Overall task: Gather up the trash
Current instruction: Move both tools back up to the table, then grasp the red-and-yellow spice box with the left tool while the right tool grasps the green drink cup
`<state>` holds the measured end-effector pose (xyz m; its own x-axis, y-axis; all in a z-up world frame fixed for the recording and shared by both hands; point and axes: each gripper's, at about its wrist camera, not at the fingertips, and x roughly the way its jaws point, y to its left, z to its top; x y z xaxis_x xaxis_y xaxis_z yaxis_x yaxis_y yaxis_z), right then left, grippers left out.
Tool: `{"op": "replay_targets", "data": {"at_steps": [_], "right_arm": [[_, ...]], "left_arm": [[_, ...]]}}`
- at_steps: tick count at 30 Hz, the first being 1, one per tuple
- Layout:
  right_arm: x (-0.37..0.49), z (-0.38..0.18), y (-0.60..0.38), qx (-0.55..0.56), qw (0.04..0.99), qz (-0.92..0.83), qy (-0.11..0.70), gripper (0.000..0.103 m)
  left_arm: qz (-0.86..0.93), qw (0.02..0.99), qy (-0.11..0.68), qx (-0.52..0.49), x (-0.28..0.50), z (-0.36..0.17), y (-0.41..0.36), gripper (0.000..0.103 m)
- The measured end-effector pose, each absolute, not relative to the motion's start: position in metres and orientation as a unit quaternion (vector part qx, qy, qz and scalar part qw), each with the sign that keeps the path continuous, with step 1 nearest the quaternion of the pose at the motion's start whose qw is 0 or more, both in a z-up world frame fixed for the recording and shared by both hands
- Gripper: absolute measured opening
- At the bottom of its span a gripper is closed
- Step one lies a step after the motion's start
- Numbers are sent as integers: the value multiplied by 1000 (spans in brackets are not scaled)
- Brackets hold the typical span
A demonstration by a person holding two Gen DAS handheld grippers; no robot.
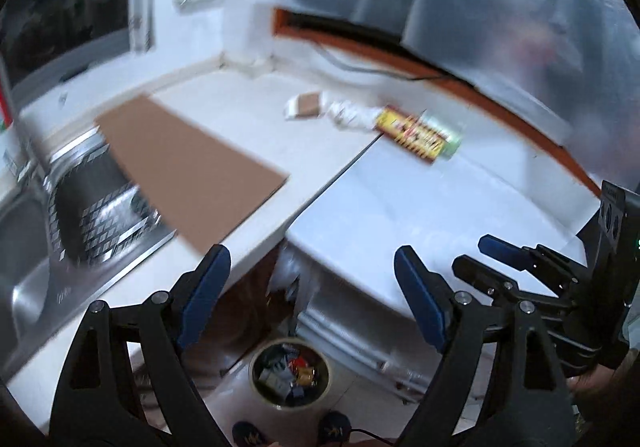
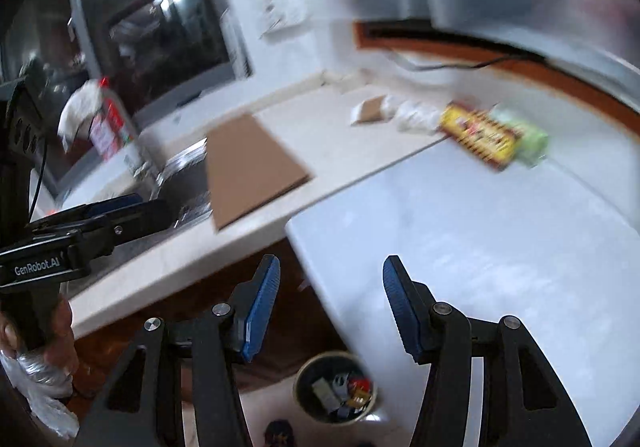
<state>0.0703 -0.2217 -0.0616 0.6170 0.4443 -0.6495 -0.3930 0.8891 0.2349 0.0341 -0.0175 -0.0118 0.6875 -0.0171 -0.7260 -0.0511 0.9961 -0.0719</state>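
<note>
Trash lies at the back of the white counter: a yellow and red packet (image 1: 414, 133) (image 2: 480, 135) on a green wrapper (image 2: 524, 139), a crumpled white paper (image 1: 350, 115) (image 2: 416, 115) and a small brown and white box (image 1: 304, 108) (image 2: 370, 110). A round bin (image 1: 290, 373) (image 2: 336, 387) with several scraps stands on the floor below. My left gripper (image 1: 312, 287) is open and empty above the bin. My right gripper (image 2: 330, 307) is open and empty near the counter's front edge. Each gripper shows in the other's view, the right one (image 1: 496, 251) and the left one (image 2: 120, 207).
A brown cardboard sheet (image 1: 192, 171) (image 2: 252, 171) lies partly over a steel sink (image 1: 92, 219). A spray can (image 2: 112, 123) with a white cloth stands by the dark window. A white appliance top (image 2: 480, 247) adjoins the counter. Shoes (image 1: 296, 433) show by the bin.
</note>
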Motion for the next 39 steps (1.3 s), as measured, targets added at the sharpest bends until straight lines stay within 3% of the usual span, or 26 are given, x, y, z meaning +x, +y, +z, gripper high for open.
{"op": "replay_targets", "data": {"at_steps": [10,20,30,39], "right_arm": [[171,-45,-321,-5,928,165,333,55],[284,-106,-353,-84,919,141,359,55],[349,-153,-331,-212,903,136,349,55],[391,-192,-312,-342,863,142,344,59]], "left_arm": [[-63,925,376,10,134,7,-116,84],[-69,917,393,9,260,-41,-170,84],[-54,910,409,-28,338,-96,-168,84],[-39,905,420,-61,353,-114,-135,84]]}}
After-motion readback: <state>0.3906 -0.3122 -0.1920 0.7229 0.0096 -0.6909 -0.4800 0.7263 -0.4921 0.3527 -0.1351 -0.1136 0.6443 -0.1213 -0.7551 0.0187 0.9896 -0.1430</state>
